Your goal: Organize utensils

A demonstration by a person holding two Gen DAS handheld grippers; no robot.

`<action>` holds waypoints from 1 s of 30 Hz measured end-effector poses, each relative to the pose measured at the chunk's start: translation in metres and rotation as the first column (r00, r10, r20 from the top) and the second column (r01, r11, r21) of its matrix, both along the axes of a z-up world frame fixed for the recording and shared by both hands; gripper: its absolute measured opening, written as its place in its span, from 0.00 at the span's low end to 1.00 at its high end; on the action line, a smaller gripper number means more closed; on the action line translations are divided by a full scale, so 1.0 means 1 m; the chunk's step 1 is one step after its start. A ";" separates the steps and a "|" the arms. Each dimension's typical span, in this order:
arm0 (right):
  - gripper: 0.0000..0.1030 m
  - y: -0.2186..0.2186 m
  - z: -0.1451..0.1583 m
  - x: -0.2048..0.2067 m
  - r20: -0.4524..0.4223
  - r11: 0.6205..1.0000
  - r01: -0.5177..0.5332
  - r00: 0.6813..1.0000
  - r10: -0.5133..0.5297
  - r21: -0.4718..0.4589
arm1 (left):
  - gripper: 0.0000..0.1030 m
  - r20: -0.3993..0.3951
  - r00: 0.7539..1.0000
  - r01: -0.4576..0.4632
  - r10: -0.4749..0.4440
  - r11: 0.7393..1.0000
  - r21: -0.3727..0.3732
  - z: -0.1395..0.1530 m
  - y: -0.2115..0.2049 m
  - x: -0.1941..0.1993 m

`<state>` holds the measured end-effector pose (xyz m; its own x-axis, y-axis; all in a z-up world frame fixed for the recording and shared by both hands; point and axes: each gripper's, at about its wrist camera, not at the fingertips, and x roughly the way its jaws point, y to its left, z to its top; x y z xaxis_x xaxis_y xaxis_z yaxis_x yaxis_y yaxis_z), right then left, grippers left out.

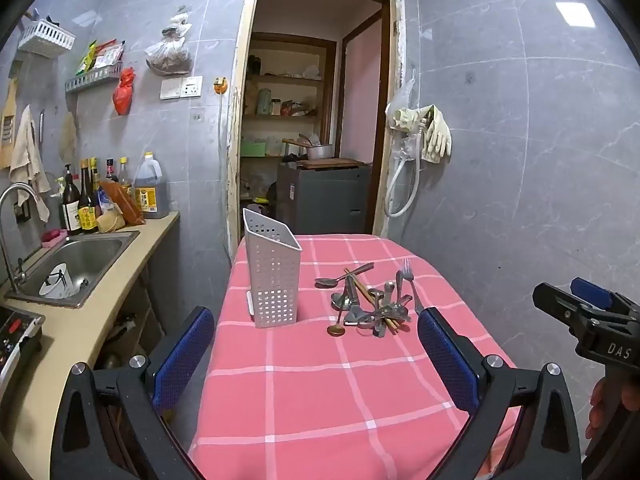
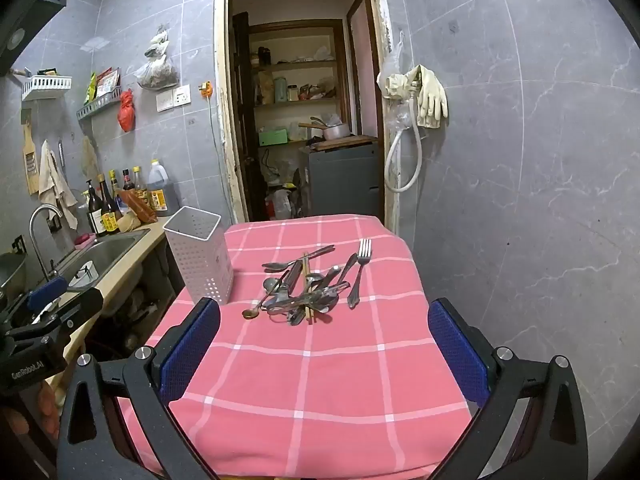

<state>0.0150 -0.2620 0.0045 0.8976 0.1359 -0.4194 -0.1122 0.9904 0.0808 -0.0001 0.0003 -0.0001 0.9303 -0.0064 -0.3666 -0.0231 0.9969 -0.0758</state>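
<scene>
1. Hovering near the surface [image 2: 320, 380], both grippers, left [image 1: 316, 356] and right [image 2: 324, 352], are showing wide, empty fingers.
2. Utensils [image 2: 308, 288] are lying piled right of the caddy [image 2: 200, 256].
3. Singling out the fork [image 2: 360, 272] looks easiest.

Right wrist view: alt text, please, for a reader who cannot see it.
A heap of metal utensils lies on a pink checked tablecloth, with an upright, empty white perforated holder to its left. The open right gripper frames the foreground, holding nothing; a kitchen sink sits far left.
</scene>
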 end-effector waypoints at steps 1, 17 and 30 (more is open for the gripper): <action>0.99 0.000 0.000 0.000 0.001 1.000 0.000 1.000 0.000 0.000 | 0.99 0.001 1.000 -0.001 0.001 1.000 -0.002 0.000 0.000 0.000; 0.99 0.000 0.000 -0.001 0.000 1.000 -0.002 1.000 0.002 -0.001 | 0.99 -0.009 1.000 0.003 -0.003 1.000 0.000 -0.005 0.003 -0.001; 0.99 0.001 -0.001 -0.001 -0.001 1.000 -0.002 1.000 0.002 0.000 | 0.99 -0.011 1.000 0.002 -0.002 1.000 0.000 -0.007 0.000 0.002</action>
